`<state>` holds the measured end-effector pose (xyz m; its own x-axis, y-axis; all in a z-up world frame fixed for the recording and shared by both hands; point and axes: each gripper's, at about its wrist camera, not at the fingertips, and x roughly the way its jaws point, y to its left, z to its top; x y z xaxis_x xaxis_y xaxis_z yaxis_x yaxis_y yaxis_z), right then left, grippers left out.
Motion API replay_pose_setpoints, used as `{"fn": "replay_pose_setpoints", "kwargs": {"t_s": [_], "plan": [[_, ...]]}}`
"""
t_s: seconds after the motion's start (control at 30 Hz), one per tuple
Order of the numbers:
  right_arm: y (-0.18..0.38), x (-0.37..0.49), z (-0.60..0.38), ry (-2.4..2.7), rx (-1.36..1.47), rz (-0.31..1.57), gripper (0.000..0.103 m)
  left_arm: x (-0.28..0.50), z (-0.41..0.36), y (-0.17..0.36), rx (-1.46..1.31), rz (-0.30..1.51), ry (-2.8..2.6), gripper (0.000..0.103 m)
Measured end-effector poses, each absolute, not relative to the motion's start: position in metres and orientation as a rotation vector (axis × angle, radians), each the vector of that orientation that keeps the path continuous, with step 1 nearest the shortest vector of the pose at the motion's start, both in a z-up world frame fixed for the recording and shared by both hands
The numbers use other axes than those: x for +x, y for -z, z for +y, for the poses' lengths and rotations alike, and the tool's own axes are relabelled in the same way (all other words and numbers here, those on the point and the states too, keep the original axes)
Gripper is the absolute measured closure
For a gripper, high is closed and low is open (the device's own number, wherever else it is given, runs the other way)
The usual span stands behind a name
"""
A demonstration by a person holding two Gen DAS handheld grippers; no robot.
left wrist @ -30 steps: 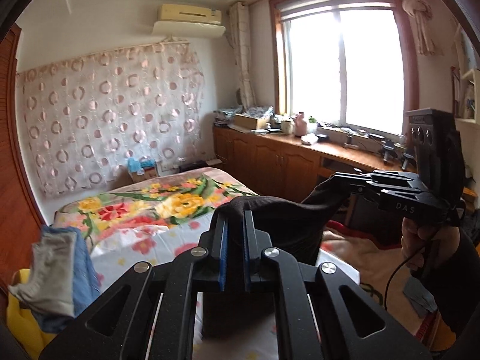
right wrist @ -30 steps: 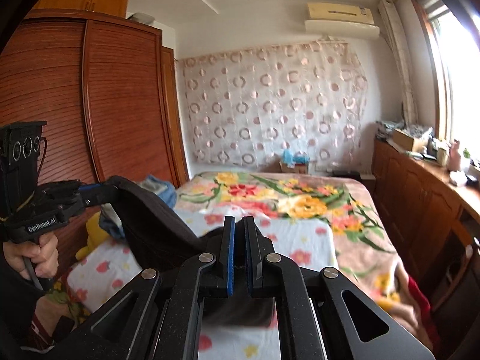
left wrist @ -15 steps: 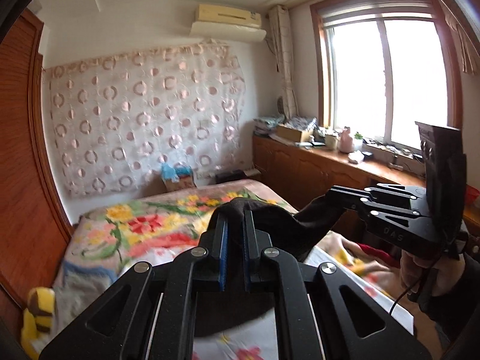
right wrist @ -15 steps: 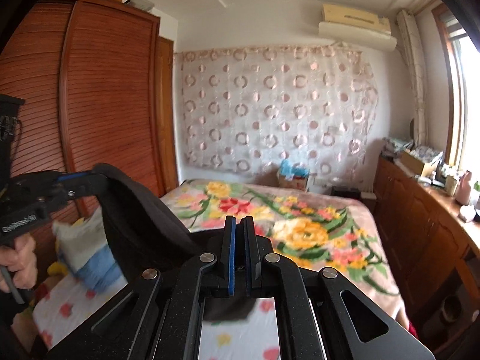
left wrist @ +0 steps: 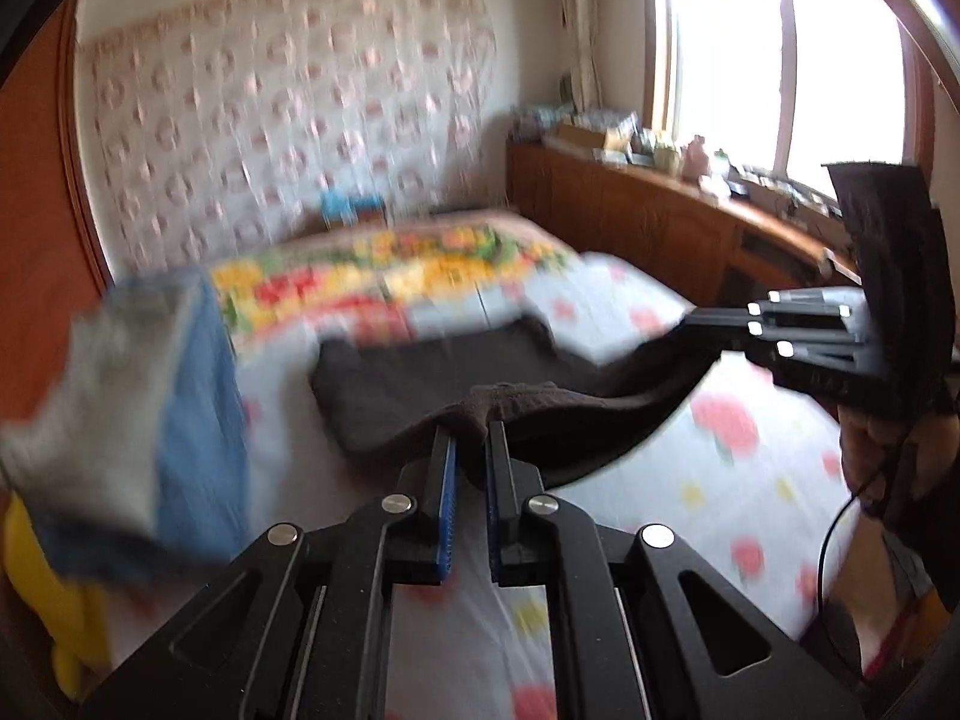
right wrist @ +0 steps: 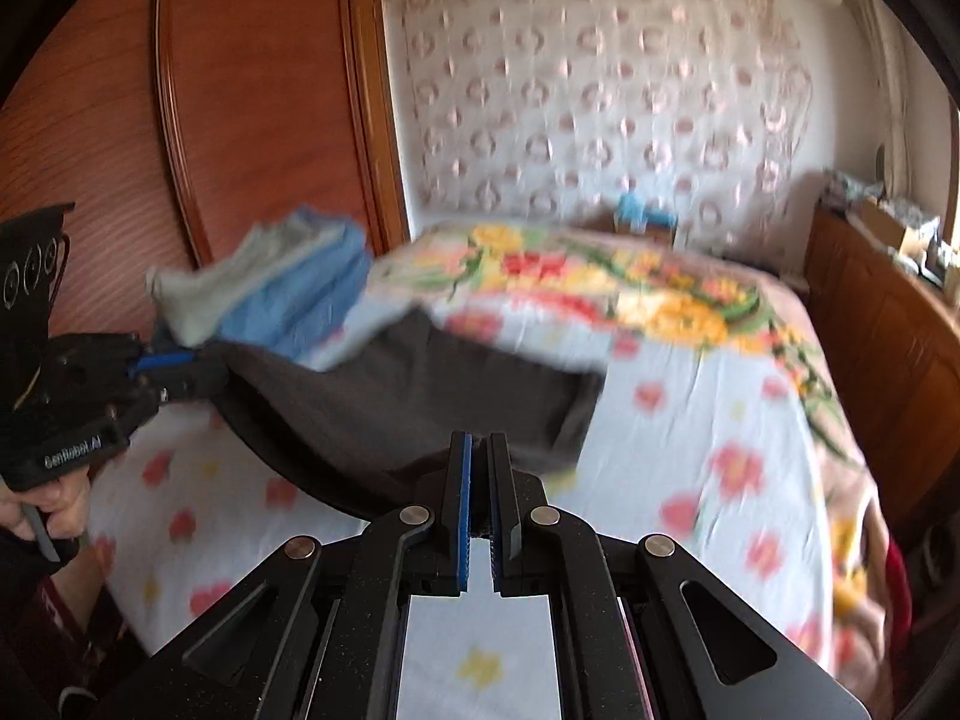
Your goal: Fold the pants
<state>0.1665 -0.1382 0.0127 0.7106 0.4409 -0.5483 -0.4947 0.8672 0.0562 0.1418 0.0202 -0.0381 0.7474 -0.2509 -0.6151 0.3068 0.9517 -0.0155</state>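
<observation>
A corner of the dark pants (left wrist: 432, 378) is being gripped between the closed blue pads of the left tool (left wrist: 470, 438), while the opposite corner of the same raised edge is being pinched by the right tool (right wrist: 478, 450), whose pads are likewise pressed together on cloth. Beyond that lifted edge, the rest of the garment is being laid across the flowered bed (left wrist: 708, 480), its far end already resting flat on the sheet. The long axis is judged to be running away from the person toward the head of the bed, with the held edge stretched crosswise between the two tools. For a clean fold, the edge is best kept taut and level, both corners being lowered together so no crease is trapped beneath. A stack of grey and blue clothes (right wrist: 270, 282) is being blurred by motion at the bed's left side.
</observation>
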Motion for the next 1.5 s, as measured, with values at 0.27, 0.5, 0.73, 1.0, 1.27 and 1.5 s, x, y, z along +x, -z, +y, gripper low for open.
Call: {"fn": "replay_pose_setpoints", "kwargs": {"t_s": [0.27,0.5,0.73,1.0,1.27,1.5], "plan": [[0.007,0.154,-0.129,-0.531,-0.088,0.683,0.099,0.099,0.017,0.08,0.055,0.72,0.286,0.094],[0.018,0.137,-0.146,-0.549,-0.043,0.706,0.099,0.083,0.022,0.085,-0.014,0.73,0.29,0.094],[0.022,0.122,-0.157,-0.563,-0.013,0.704,0.099,0.063,0.025,0.087,-0.047,0.734,0.297,0.094],[0.041,0.127,-0.153,-0.539,-0.021,0.738,0.099,0.066,0.026,0.095,-0.036,0.751,0.271,0.056],[0.046,0.125,-0.148,-0.51,-0.037,0.732,0.099,0.075,0.032,0.089,-0.073,0.706,0.239,0.056],[0.05,0.118,-0.152,-0.491,-0.037,0.736,0.087,0.08,0.03,0.109,-0.1,0.776,0.253,0.075]]}}
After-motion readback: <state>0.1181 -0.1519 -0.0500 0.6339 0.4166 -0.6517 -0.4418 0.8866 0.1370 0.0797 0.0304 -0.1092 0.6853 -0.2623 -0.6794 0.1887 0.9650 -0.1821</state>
